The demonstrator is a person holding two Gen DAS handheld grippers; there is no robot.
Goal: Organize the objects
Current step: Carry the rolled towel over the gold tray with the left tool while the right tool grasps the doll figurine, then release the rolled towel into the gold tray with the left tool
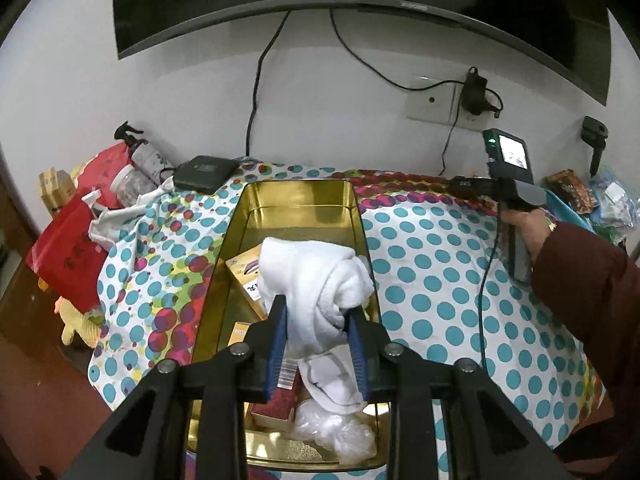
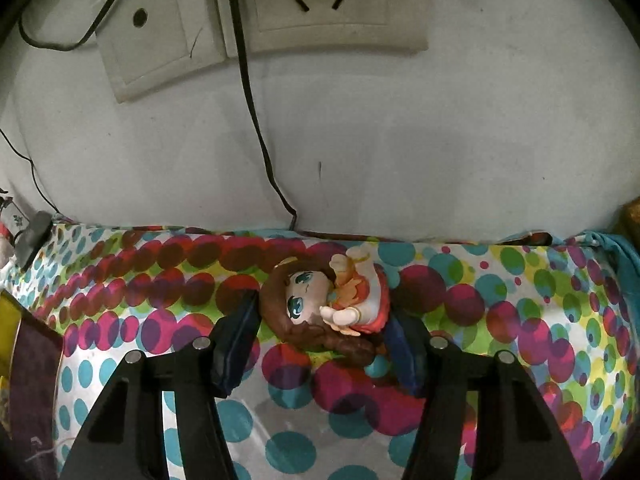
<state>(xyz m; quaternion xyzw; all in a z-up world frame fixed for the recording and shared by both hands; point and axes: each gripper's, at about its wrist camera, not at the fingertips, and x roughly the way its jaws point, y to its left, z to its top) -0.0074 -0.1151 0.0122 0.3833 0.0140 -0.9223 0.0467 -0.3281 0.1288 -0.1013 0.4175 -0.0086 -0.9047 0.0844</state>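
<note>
A: Big stuff? Surface (image 1: 440,280) under dotted cloth, gold tin (image 1: 296,208) half full: boxes, plastic bag.
B: Left hand-held gripper (image 1: 316,312) clenched on white towel (image 1: 316,276) over tin.
A: Right hand-held gripper (image 2: 320,320) straddles doll (image 2: 324,300) by wall; contact unclear.

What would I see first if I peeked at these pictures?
Probably the white rolled cloth, pinched by the left hand-held gripper above the shiny gold tin. Next comes a small big-eyed doll, lying on the spotty tablecloth between the right hand-held gripper's fingers.
</note>
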